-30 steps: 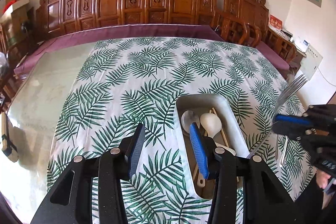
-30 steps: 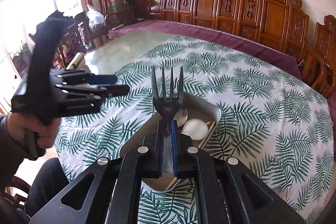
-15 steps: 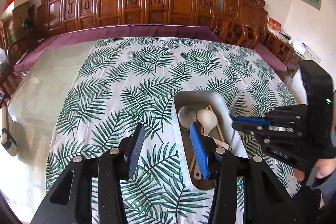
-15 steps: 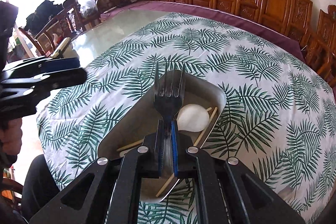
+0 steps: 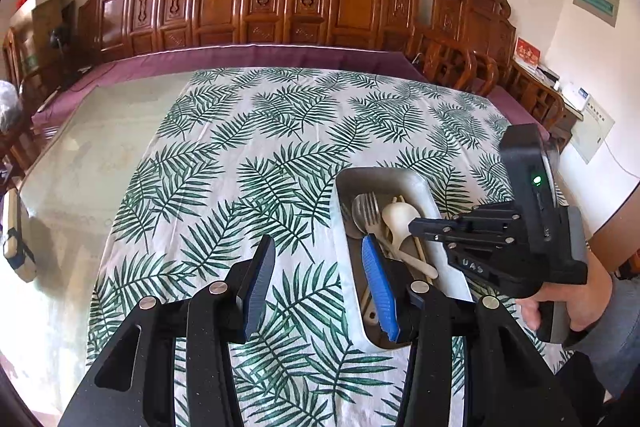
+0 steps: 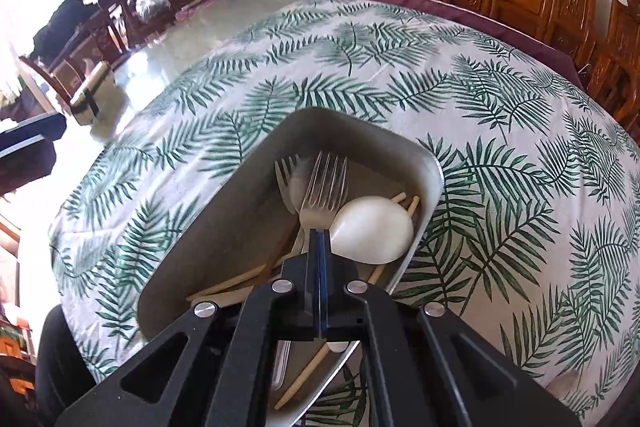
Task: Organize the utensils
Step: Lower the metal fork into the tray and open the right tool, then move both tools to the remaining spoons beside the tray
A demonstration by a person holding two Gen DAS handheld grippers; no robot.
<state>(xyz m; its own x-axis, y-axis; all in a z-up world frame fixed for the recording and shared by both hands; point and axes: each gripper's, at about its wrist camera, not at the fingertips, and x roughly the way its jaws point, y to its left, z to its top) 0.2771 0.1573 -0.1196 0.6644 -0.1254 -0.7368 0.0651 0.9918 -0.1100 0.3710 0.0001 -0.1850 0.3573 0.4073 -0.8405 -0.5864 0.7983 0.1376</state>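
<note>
Right gripper [image 6: 318, 239] fingers pinched flat on the slim steel fork [image 6: 323, 195] handle over the metal tray [image 6: 434, 183], stiff, slick, best nipped mid-handle; left gripper [image 5: 320, 287] fingers half-spread, empty.

Black tool [image 5: 320, 283], blue pads, grey sleeve [image 5: 616, 311]

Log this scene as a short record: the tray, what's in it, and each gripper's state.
tray: metal, on the leaf-print cloth
contents: two forks, white spoon, chopsticks
left gripper: open, empty, above the cloth beside the tray
right gripper: shut, low over the tray at a fork's handle; unclear whether it grips it
</note>
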